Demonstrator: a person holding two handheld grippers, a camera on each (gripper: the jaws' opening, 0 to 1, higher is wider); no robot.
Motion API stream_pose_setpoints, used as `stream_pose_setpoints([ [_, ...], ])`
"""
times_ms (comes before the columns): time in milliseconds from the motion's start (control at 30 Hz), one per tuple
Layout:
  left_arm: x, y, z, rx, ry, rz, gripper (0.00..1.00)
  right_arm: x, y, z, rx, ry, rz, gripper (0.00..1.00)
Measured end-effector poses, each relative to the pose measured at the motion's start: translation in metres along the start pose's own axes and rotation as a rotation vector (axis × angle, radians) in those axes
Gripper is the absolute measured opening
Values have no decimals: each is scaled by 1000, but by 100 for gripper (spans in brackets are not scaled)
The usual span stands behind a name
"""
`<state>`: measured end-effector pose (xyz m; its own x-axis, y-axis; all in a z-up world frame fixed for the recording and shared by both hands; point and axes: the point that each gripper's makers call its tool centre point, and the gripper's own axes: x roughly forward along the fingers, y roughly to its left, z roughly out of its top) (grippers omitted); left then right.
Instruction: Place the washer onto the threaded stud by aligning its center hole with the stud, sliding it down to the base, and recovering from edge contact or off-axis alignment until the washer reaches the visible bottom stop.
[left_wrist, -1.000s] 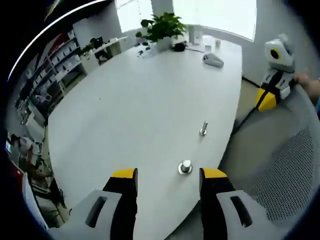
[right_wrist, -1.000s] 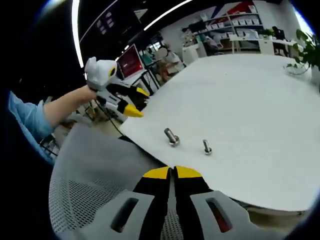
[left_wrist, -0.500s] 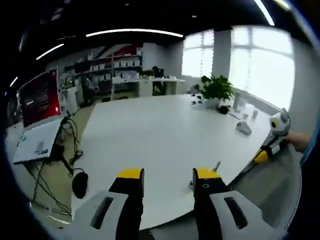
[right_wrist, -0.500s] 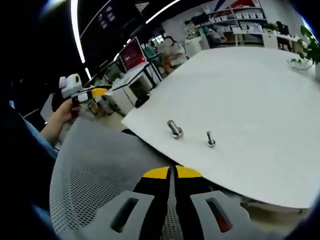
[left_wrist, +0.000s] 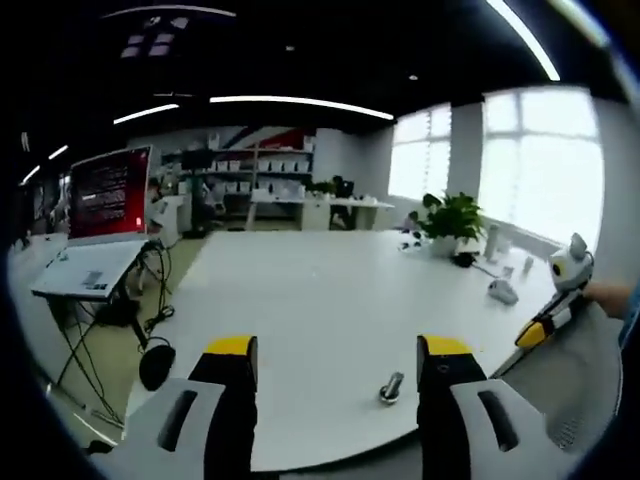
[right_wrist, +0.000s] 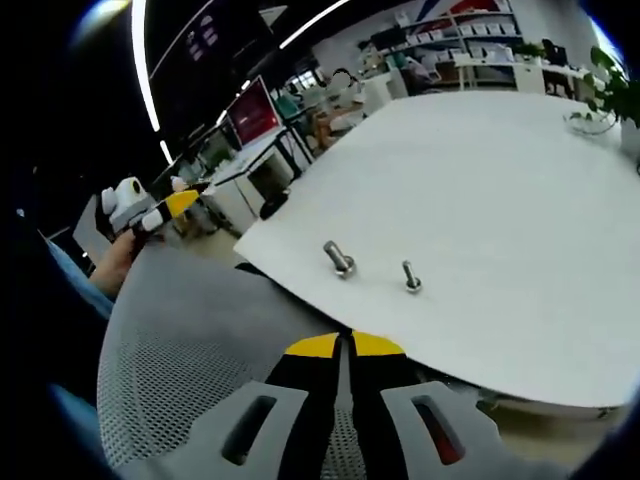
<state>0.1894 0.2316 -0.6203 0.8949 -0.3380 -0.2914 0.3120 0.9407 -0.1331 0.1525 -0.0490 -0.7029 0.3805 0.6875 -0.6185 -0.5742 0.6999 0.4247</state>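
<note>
Two metal bolts (right_wrist: 339, 259) on smooth white table (right_wrist: 480, 180); left gripper (left_wrist: 336, 352) apart, right gripper (right_wrist: 346, 345) pressed closed.

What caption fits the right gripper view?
Shut right gripper above a mesh chair back, facing two bolts on the white table.

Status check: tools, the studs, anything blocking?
Left tool open, empty, above the table edge. Right tool shut, over the mesh chair back, short of the table. Two studs near the edge, untouched; washer not made out. Nothing blocking.

I see a potted plant (left_wrist: 452, 215) far beyond my fingers, a red screen (left_wrist: 110, 180) off left.
</note>
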Motion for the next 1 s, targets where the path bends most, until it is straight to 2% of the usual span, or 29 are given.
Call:
stream_pose_setpoints([
  [67,4,-4,-7,-13,-1,-21,67,0,0,0,-2,-3,-3,6],
  [167,1,-1,-8,-8,0,-19,58,0,0,0,1,-2,0,6],
  [200,2,0,-8,-51,-9,-28,58,0,1,0,-2,-1,1,6],
  [267,3,-1,-13,-107,13,-29,61,0,1,0,-1,-2,1,8],
  [400,2,0,-17,-80,31,-15,59,0,-1,-2,15,-3,0,18],
  [533,2,5,-24,-126,67,-4,59,0,-3,-3,21,-2,-14,27],
  [600,0,6,-38,-134,141,2,58,0,-3,-2,34,-16,-17,34],
  [667,1,5,-35,-120,126,-4,55,-1,-5,-2,40,-22,-26,36],
  [800,1,8,-39,-123,147,7,55,-1,-10,-4,54,-13,-56,42],
  [1000,1,13,-40,-147,143,25,56,-1,-15,-7,64,-4,-89,51],
])
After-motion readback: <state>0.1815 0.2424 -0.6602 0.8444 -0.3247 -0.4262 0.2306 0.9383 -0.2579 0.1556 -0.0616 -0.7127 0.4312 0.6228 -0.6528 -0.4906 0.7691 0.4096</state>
